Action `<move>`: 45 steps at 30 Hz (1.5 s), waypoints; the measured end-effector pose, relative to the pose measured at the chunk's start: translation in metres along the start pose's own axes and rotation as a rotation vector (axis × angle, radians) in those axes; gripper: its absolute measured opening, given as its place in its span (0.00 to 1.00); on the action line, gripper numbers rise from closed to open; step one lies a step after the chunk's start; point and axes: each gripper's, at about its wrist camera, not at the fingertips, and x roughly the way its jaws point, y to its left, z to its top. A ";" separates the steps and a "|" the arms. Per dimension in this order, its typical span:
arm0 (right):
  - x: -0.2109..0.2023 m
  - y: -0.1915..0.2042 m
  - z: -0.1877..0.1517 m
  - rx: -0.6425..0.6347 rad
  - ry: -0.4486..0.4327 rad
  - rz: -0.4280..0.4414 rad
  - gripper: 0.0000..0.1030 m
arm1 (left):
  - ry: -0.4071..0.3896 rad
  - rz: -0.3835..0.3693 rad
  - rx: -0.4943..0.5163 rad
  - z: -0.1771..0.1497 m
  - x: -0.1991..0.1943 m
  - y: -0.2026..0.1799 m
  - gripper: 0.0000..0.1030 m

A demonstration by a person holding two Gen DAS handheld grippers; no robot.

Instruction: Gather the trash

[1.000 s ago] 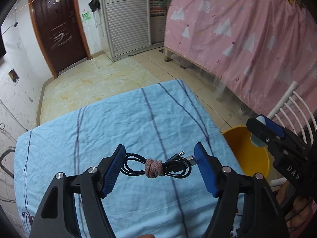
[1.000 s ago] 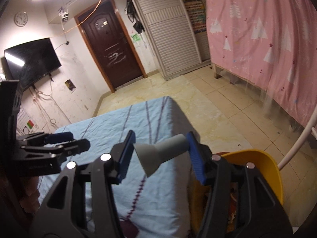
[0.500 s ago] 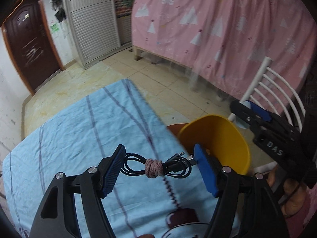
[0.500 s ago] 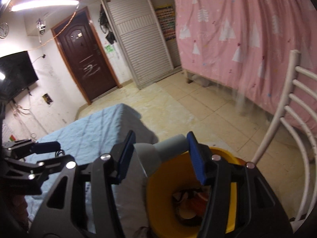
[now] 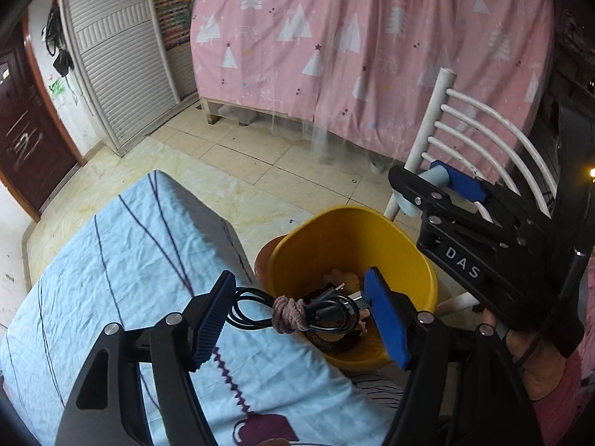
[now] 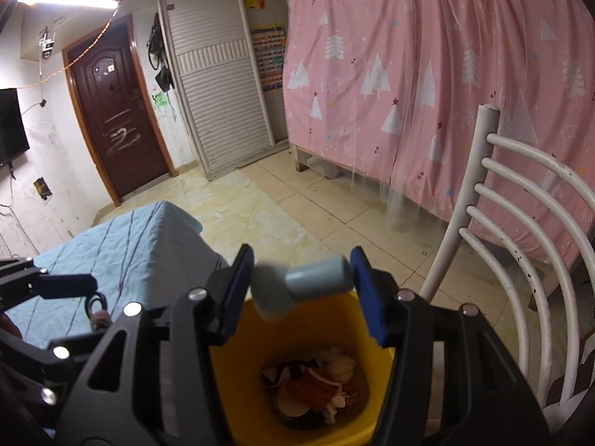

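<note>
The left gripper (image 5: 297, 317) clamps a limp, light black coiled cable (image 5: 297, 314) endwise, its knot midway between the fingers. The right gripper (image 6: 303, 290) pinches a stiff grey plastic funnel-shaped piece (image 6: 297, 286) over the yellow plastic bin (image 6: 238, 401).

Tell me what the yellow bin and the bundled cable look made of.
Yellow bin: likely moulded plastic, smooth with a slight sheen and a thin, even rim. Bundled cable: black rubbery or plastic jacket, glossy and coiled, tied with a pinkish fabric band that looks knitted and fuzzy.
</note>
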 end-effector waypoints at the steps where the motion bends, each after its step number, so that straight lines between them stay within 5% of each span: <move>1: 0.000 -0.002 0.000 0.000 -0.004 -0.004 0.53 | 0.003 0.001 0.006 0.000 0.002 -0.003 0.61; 5: -0.001 -0.009 -0.002 0.018 -0.020 -0.011 0.67 | 0.013 0.002 0.017 0.001 0.009 -0.008 0.61; 10: -0.005 -0.013 -0.001 0.044 -0.049 -0.030 0.67 | 0.013 -0.017 0.024 0.003 0.014 -0.011 0.61; 16: -0.024 -0.015 0.001 0.072 -0.136 -0.085 0.68 | -0.031 -0.142 0.023 0.006 0.009 -0.013 0.63; 19: -0.031 -0.015 0.000 0.077 -0.164 -0.101 0.72 | -0.044 -0.160 0.019 0.008 0.008 -0.014 0.73; 37: -0.051 0.023 0.007 0.045 -0.201 -0.052 0.84 | -0.104 -0.123 -0.079 -0.015 -0.032 0.025 0.74; 45: -0.058 0.061 0.008 -0.009 -0.222 0.015 0.88 | -0.165 -0.022 -0.163 -0.036 -0.061 0.055 0.74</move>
